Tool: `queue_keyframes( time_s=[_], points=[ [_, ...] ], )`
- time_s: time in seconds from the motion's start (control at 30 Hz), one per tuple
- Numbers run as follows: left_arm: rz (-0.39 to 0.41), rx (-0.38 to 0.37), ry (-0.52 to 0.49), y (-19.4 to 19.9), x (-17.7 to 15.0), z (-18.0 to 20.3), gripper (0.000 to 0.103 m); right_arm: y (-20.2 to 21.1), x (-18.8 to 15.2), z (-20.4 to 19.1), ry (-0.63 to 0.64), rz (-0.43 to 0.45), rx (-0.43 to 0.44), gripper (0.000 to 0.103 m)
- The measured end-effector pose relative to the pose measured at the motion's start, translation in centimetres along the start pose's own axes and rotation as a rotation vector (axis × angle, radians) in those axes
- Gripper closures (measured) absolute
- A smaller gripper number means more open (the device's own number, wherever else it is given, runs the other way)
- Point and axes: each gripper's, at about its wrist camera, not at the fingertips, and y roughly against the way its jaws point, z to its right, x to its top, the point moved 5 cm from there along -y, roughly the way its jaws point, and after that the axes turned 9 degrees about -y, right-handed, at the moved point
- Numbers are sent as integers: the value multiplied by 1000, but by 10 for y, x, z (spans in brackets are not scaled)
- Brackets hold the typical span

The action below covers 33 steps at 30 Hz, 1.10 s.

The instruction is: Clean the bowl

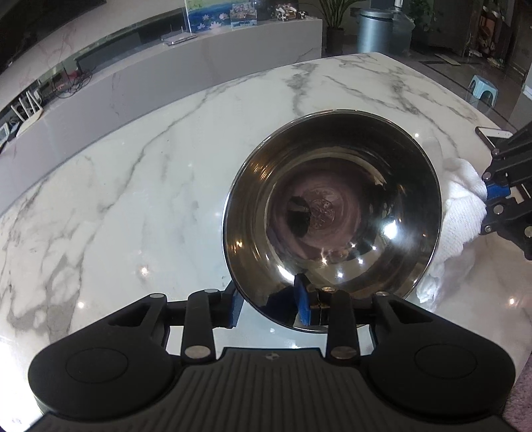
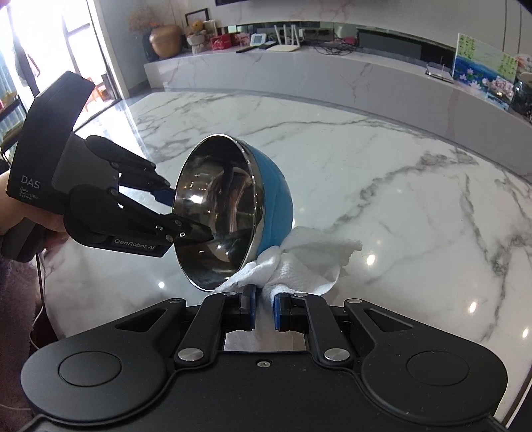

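A bowl (image 1: 332, 219) with a shiny steel inside and a blue outside (image 2: 274, 199) is held tilted on its side above the marble table. My left gripper (image 1: 269, 305) is shut on the bowl's rim; it also shows in the right wrist view (image 2: 179, 216), one finger inside the bowl and one outside. My right gripper (image 2: 264, 310) is shut on a white cloth (image 2: 299, 262), which touches the bowl's blue underside. In the left wrist view the cloth (image 1: 462, 212) and right gripper (image 1: 495, 196) sit behind the bowl's right edge.
The white marble table (image 1: 149, 186) spreads out below. A phone (image 1: 492, 136) lies near its far right edge. A low marble counter (image 2: 299, 69) with ornaments, a router and pictures stands beyond the table. A bin (image 1: 375, 30) and a small stool (image 1: 482, 86) stand on the floor.
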Motion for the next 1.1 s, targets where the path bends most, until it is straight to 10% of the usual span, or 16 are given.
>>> queue_keyframes(
  time_s=[0.6,0.77,1.1],
  points=[
    [71,-152,447,-15,-4,-45,58,-9,11,6,-83,79,-21,94],
    [91,-167,523,-16,-5,-53,88,-9,9,7,-78,77,-38,94],
    [95,-237,581,-19,3,-52,95,2,13,26,-166,131,-72,94]
  ],
)
